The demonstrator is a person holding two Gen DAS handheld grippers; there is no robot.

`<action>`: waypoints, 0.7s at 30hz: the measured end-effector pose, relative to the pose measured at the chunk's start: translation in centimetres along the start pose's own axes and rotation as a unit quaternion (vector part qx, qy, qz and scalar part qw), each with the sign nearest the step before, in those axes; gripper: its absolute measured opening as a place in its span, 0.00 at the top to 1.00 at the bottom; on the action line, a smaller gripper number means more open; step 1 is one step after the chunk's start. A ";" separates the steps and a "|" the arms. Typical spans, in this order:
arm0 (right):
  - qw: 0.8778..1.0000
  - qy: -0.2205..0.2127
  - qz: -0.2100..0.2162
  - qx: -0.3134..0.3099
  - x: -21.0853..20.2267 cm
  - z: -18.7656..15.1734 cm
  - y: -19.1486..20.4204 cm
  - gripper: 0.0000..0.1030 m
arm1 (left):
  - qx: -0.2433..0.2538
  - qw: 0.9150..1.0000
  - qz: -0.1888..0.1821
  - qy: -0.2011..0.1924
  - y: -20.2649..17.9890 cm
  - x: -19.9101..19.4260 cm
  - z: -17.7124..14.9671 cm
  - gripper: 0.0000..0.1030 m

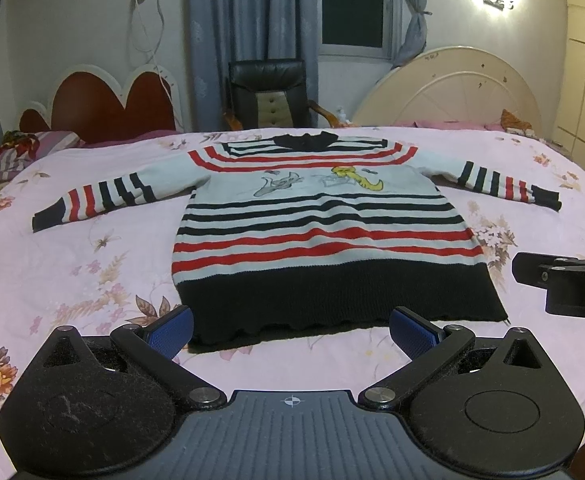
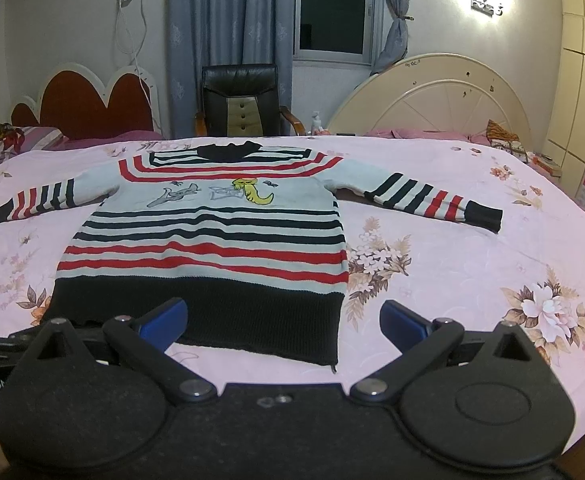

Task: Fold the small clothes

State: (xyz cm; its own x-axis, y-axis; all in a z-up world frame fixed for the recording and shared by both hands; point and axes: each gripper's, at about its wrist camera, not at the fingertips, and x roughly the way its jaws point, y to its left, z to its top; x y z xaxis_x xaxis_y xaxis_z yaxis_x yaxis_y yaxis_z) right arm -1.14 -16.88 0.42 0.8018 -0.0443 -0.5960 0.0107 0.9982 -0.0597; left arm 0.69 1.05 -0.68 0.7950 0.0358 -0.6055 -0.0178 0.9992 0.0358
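Both claws hang spread and empty: left gripper [image 1: 290, 330] and right gripper [image 2: 283, 322] just short of the striped sweater [image 1: 316, 220] hem. It lies flat, sleeves out, on the floral bedsheet [image 1: 72, 272]. Folding seems unstarted; next, pinch a sleeve or hem corner.

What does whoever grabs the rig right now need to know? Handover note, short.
Left tongs: open, empty, hovering just short of the sweater's black hem, toward its left corner.
Right tongs: open, empty, at the hem's right corner.
Striped sweater: lying flat, front up, on the floral bedsheet, collar away from you, both sleeves spread out to the sides.
Done: garment laid out and smoothed; no fold made.
Left: the whole fold. Probably bring the sleeves in across the body first, then fold hem toward collar.
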 end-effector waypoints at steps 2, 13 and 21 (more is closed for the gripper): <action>1.000 0.000 0.000 0.000 0.0 0.0 0.0 0.01 | 0.001 1.000 0.000 -0.001 -0.1 0.0 -0.2 0.00; 1.000 0.002 0.000 0.001 0.0 -0.1 0.1 0.01 | 0.001 1.000 -0.001 0.000 -0.1 0.0 -0.2 0.00; 1.000 0.003 0.000 0.003 0.1 -0.3 -0.1 0.01 | 0.000 1.000 -0.001 0.001 0.0 -0.1 -0.3 0.00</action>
State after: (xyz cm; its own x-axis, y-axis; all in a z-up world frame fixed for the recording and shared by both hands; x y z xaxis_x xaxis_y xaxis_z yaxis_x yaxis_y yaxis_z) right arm -1.26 -16.98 0.18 0.7977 -0.0438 -0.6015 0.0136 0.9984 -0.0547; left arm 0.42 1.07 -0.87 0.7942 0.0347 -0.6067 -0.0165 0.9992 0.0355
